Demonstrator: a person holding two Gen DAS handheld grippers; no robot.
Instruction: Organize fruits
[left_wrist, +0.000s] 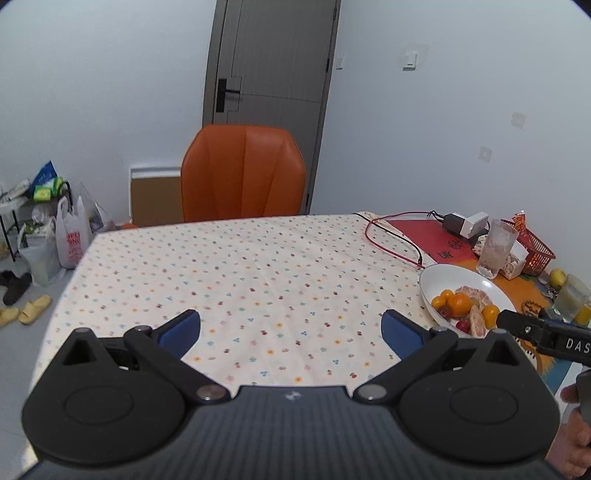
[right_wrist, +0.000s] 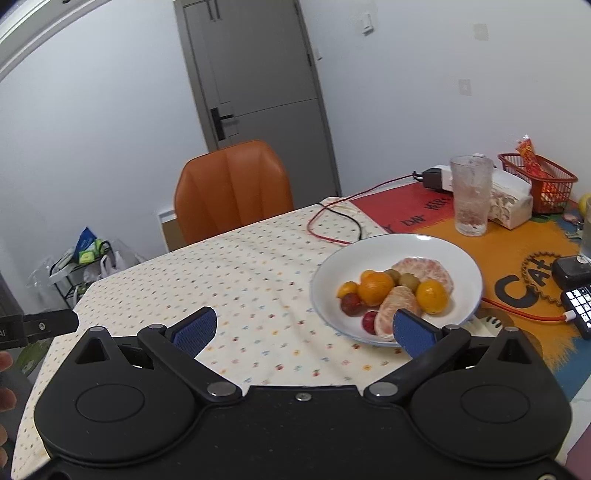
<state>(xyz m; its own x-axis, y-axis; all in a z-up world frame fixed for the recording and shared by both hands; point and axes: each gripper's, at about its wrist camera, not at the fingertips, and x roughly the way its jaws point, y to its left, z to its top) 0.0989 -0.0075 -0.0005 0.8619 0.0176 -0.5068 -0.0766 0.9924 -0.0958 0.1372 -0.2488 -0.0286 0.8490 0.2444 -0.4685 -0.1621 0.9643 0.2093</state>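
Note:
A white bowl (right_wrist: 458, 254) sits on the table at the right and holds small oranges (right_wrist: 376, 288), peeled citrus pieces (right_wrist: 399, 306), green olives (right_wrist: 409, 279) and small dark red fruits (right_wrist: 351, 304). The bowl also shows in the left wrist view (left_wrist: 439, 277). My right gripper (right_wrist: 303, 329) is open and empty, its right pad just in front of the bowl's near rim. My left gripper (left_wrist: 291, 329) is open and empty above the flowered tablecloth (left_wrist: 240, 273), left of the bowl.
An orange chair (left_wrist: 242, 173) stands behind the table. At the right are a red cable (right_wrist: 332, 221), a drinking glass (right_wrist: 471, 195), a tissue box (right_wrist: 511, 203), a red basket (right_wrist: 543, 181), a charger (right_wrist: 437, 177) and a black keypad (right_wrist: 581, 306).

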